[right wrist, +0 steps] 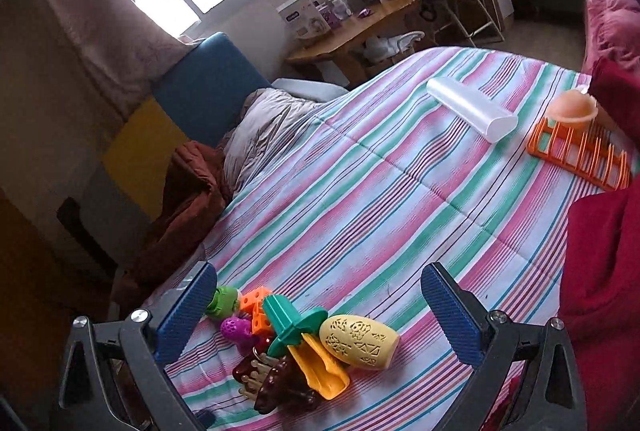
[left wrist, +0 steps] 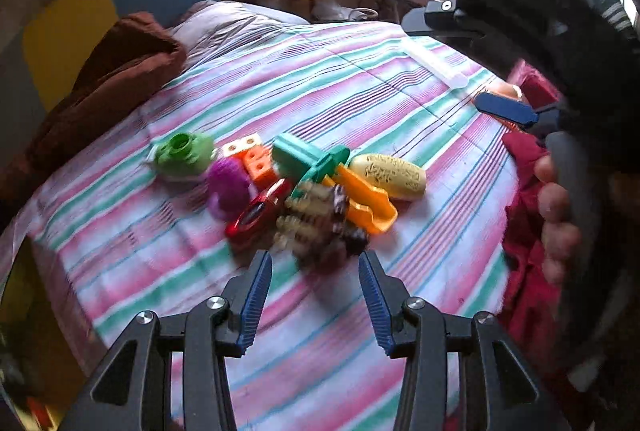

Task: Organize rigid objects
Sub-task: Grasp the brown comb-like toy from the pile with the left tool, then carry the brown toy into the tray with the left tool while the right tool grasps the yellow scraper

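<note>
A heap of small rigid toys is seen on the striped bedspread (right wrist: 360,167), and the step in hand is judged to be the approach for a first pick, nothing yet being held. The left gripper (left wrist: 316,295) is poised with its jaws parted and empty, the brown hair claw (left wrist: 320,227) lying just beyond them at 12 o'clock. The right gripper (right wrist: 320,315) is held with its jaws wide apart and empty over the same heap, the yellow embossed cylinder (right wrist: 360,341) between them. Around it the teal-and-orange tool (right wrist: 308,343), orange perforated blocks (right wrist: 258,307), purple ball (right wrist: 234,327) and green toy (right wrist: 222,301) are packed touching, so a single piece must be singled out. An orange rack (right wrist: 580,151) with a peach cup (right wrist: 572,109) and a clear case (right wrist: 472,107) lie well apart at 2 o'clock, with open bedspread between; the bed edge and a red cloth (right wrist: 600,251) lie at 3 o'clock
</note>
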Tool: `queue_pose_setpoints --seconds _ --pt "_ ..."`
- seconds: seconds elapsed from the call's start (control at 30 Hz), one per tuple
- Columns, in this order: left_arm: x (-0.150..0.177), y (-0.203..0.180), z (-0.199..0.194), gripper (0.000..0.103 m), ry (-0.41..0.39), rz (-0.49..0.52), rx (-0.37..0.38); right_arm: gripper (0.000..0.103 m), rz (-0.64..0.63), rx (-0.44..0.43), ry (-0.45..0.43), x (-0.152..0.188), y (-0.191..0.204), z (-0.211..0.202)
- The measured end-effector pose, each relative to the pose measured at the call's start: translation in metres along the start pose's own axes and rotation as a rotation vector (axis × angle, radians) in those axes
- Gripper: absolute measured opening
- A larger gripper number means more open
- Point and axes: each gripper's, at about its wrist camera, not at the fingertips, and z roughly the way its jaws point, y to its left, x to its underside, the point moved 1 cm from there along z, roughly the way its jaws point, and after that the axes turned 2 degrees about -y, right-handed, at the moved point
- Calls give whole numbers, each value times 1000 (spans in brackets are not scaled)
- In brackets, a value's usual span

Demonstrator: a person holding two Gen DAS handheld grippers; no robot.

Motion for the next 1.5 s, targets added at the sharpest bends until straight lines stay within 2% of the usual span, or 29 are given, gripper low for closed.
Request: queue_pose_setpoints --seconds 0.2,0.27,0.37,0.47,0.73,0.83,0.9,1.0,1.13,1.2,1.3,1.37,1.5 --pt "-16 -4 36 46 44 20 -12 103 25 -8 30 2 -4 5" --pt "-19 -2 44 46 60 19 21 103 29 -12 37 3 -4 6" --pt "-20 0 52 44 45 29 28 103 29 -10 42 3 -4 8" --pt "-17 12 46 38 19 -41 84 103 18 -19 60 4 -2 10" --pt "17 29 9 37 -23 -133 99 102 -27 4 140 10 2 27" --pt "33 31 -8 37 -37 -159 107 93 -41 24 188 15 0 36" --pt "41 30 -19 37 -48 -167 106 78 -67 23 210 18 3 39" --pt "52 30 -33 37 -57 -181 121 64 -136 32 238 24 13 44" --pt "66 30 -50 37 -66 -203 130 57 -188 135 265 30 11 54" --pt "73 31 -58 37 -74 -216 129 46 -177 134 275 30 8 56" --pt "81 34 -69 37 -86 -234 131 42 -189 64 275 32 14 52" --pt "86 36 -78 37 -97 -243 130 42 -200 3 322 39 21 56" --pt "92 39 -92 37 -121 -255 124 42 -303 15 395 54 35 71"
